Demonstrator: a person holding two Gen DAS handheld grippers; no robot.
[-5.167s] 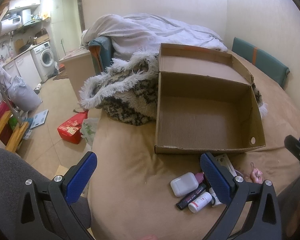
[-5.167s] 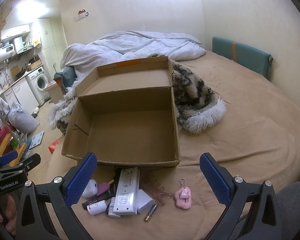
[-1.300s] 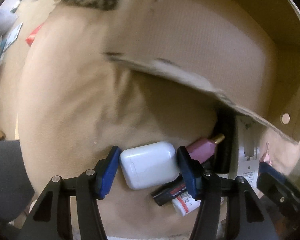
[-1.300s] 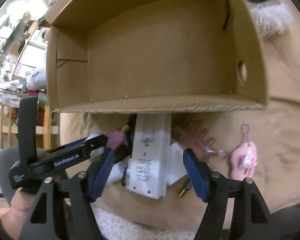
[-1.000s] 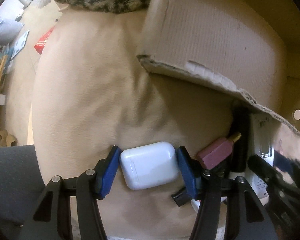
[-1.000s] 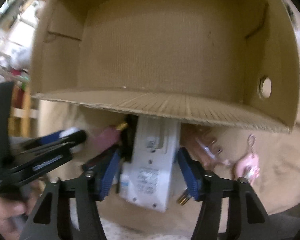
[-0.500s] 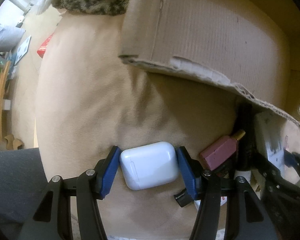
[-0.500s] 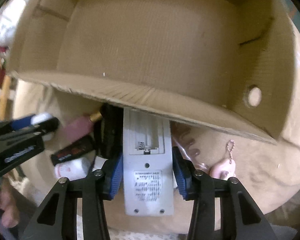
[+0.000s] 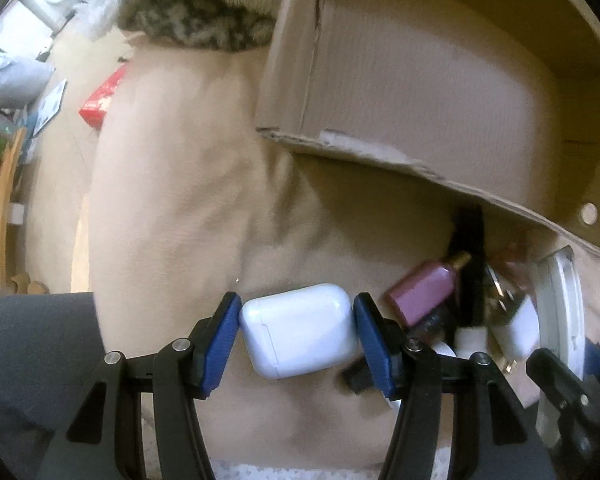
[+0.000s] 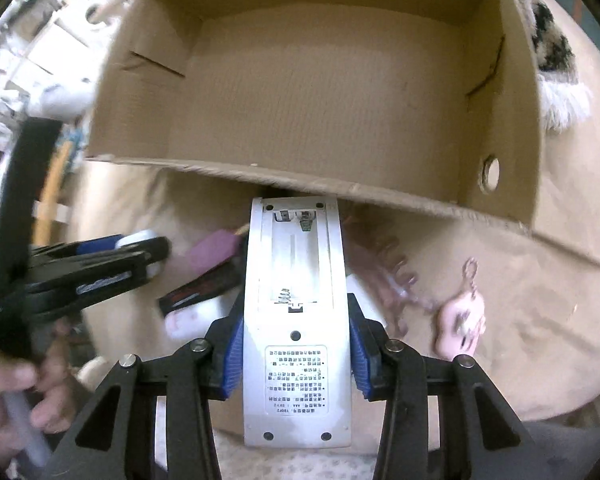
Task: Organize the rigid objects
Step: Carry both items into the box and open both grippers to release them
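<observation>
My left gripper (image 9: 298,338) is shut on a white earbud case (image 9: 300,330), lifted off the tan bedcover. My right gripper (image 10: 296,354) is shut on a white remote (image 10: 296,320) that lies face down, its battery bay uncovered, and is raised above the pile. The open cardboard box (image 10: 340,184) stands just beyond both grippers, nothing visible inside. A purple bottle (image 9: 422,290), a black tube (image 10: 202,286), a clear pink hair claw (image 10: 384,260) and a pink keychain charm (image 10: 462,326) still lie on the bedcover in front of the box.
A furry patterned blanket (image 9: 196,24) lies behind the box's left corner. The bed's edge drops to the floor on the left, where a red package (image 9: 102,98) lies. A hand (image 10: 16,396) holds the left gripper (image 10: 100,272) at the right wrist view's left.
The right gripper closed on the remote and lifted it off the pile. The left gripper rose a little with the earbud case in it.
</observation>
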